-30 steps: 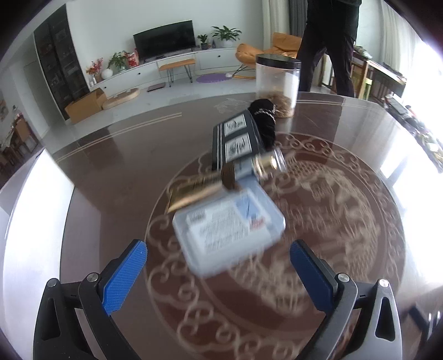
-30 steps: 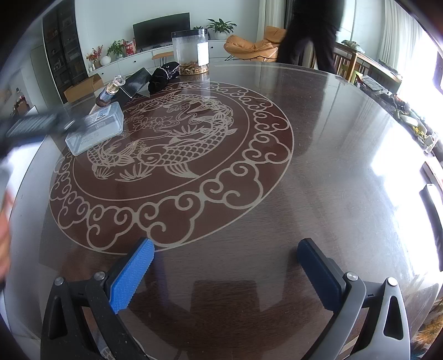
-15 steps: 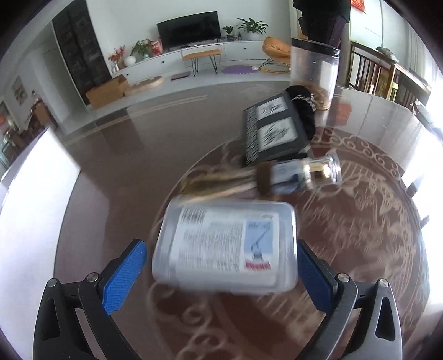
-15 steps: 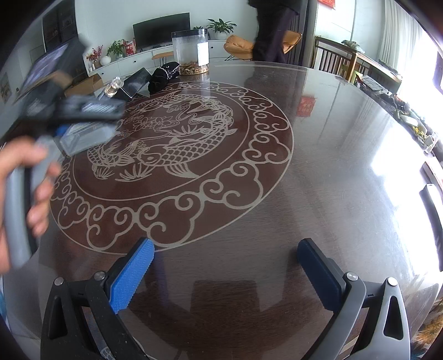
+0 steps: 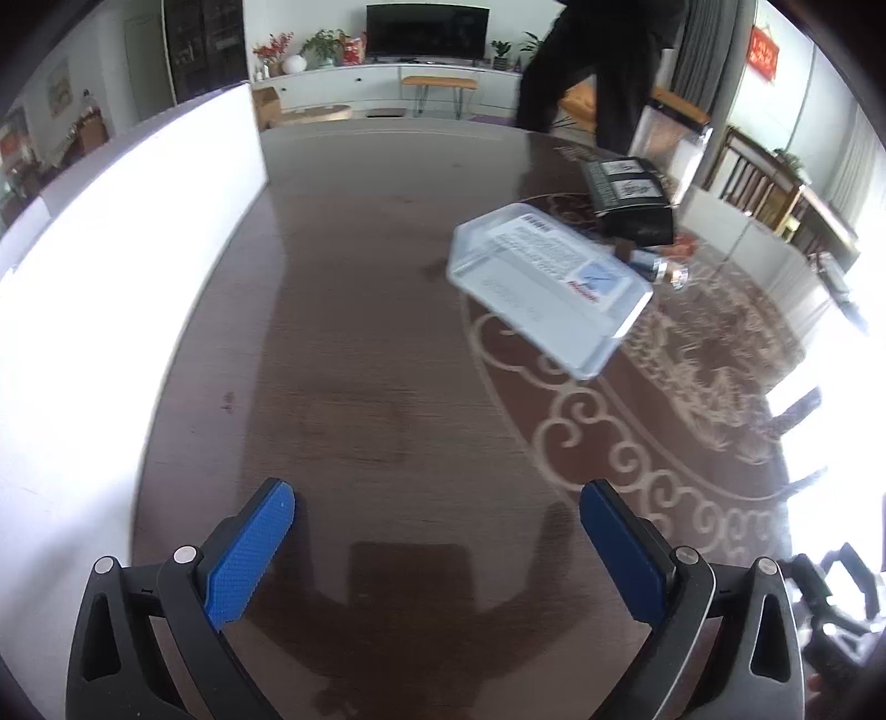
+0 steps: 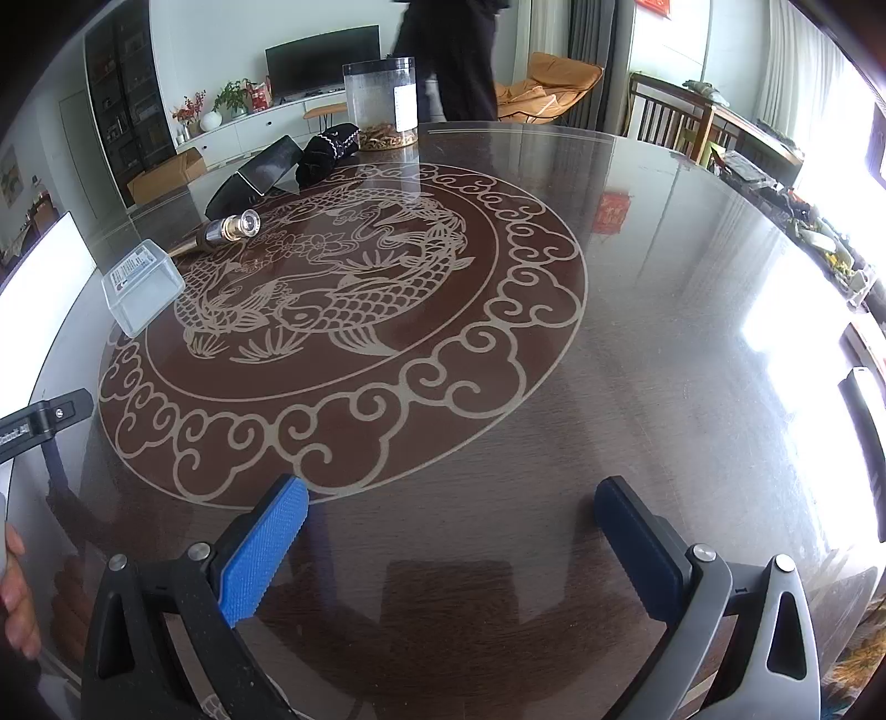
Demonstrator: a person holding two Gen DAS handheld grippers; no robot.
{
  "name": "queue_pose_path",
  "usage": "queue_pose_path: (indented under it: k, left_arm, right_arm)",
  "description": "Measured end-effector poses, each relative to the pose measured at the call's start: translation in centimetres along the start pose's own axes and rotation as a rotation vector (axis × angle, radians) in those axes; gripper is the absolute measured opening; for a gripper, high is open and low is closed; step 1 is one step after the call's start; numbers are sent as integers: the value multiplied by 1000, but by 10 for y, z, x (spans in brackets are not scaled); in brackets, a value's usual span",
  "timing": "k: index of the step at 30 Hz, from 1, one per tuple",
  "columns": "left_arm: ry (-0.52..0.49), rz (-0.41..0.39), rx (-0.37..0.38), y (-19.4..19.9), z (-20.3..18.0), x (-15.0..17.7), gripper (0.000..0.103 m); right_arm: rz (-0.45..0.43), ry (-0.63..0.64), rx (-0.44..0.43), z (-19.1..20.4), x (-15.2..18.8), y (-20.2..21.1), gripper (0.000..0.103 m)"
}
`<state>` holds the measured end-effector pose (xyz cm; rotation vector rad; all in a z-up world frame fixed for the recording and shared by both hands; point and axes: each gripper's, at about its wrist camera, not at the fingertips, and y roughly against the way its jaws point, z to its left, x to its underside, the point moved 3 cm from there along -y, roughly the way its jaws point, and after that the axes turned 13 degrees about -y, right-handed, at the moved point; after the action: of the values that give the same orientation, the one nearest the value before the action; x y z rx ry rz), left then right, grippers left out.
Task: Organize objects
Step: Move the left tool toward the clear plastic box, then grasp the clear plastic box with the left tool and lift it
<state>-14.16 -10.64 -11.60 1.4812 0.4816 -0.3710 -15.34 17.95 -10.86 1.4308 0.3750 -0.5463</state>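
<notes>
A clear plastic box [image 5: 545, 282] lies on the round table [image 6: 609, 343]; both the left gripper [image 5: 437, 531] and right gripper [image 6: 451, 531] stand spread, empty.

Home living room: television [image 5: 427, 29], sideboard [image 5: 387, 83], orange armchair [image 6: 554, 83], round table [image 6: 664, 332].

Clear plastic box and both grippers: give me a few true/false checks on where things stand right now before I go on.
1. The left gripper is open and holds nothing. True.
2. The clear plastic box lies on the table, free of both grippers. True.
3. The right gripper is shut on the bottle. False: it is open and empty; the bottle lies on the table beyond the box.
4. The tall clear jar lies on its side. False: it stands upright at the far edge.
5. The black flat box lies beyond the bottle. True.
</notes>
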Motion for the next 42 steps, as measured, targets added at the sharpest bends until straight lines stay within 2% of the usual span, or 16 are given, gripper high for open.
queue_pose_path:
  k: [3,5,8,12,15,17,19,23,25,27,29,34,35,36,38,42]
  left_arm:
    - [26,-20,68,0,-16,-22,103]
    - [43,-49,53,-1,-26,-46,103]
    - [109,-44,-40,-14,-34,-72,103]
    - [206,-49,-8,-34,-36,-92,103]
    - [185,15,-49,-50,-37,-92,103]
    - [118,36,-108,-54,-38,-92,103]
    - [63,45,-146,-54,-37,-86,103]
    - [62,0,-156,-38,-25,-66,103]
    - [59,-30,-164,-32,-18,-60,87]
    - [46,-58,-162,-23,-17,-49,63]
    - [22,-68,-147,-15,-16,-36,61]
    - [-43,-76,-126,-2,-19,-9,62]
    - [-52,-72,-124,1,-20,-5,68]
    - [-57,-64,-129,2,-21,-1,83]
    - [-56,-32,-125,-5,-19,-2,101]
    - [-44,-19,-100,-10,-11,-11,103]
  right_arm:
    - [0,0,0,0,0,0,103]
    - [0,0,0,0,0,0,103]
    - [0,0,0,0,0,0,103]
    - [0,0,0,0,0,-1,103]
    - [0,0,0,0,0,-1,103]
    - [0,0,0,0,0,0,103]
    - [0,0,0,0,0,0,103]
    - [0,0,0,1,0,-1,103]
    - [0,0,0,0,-1,0,103]
    - [0,0,0,0,0,0,103]
    - [0,0,0,0,-1,0,103]
    - [0,0,0,0,-1,0,103]
    - [0,0,0,1,-1,-1,103]
    - [0,0,0,0,-1,0,103]
    - [0,0,0,0,-1,0,103]
    - [0,0,0,1,-1,-1,103]
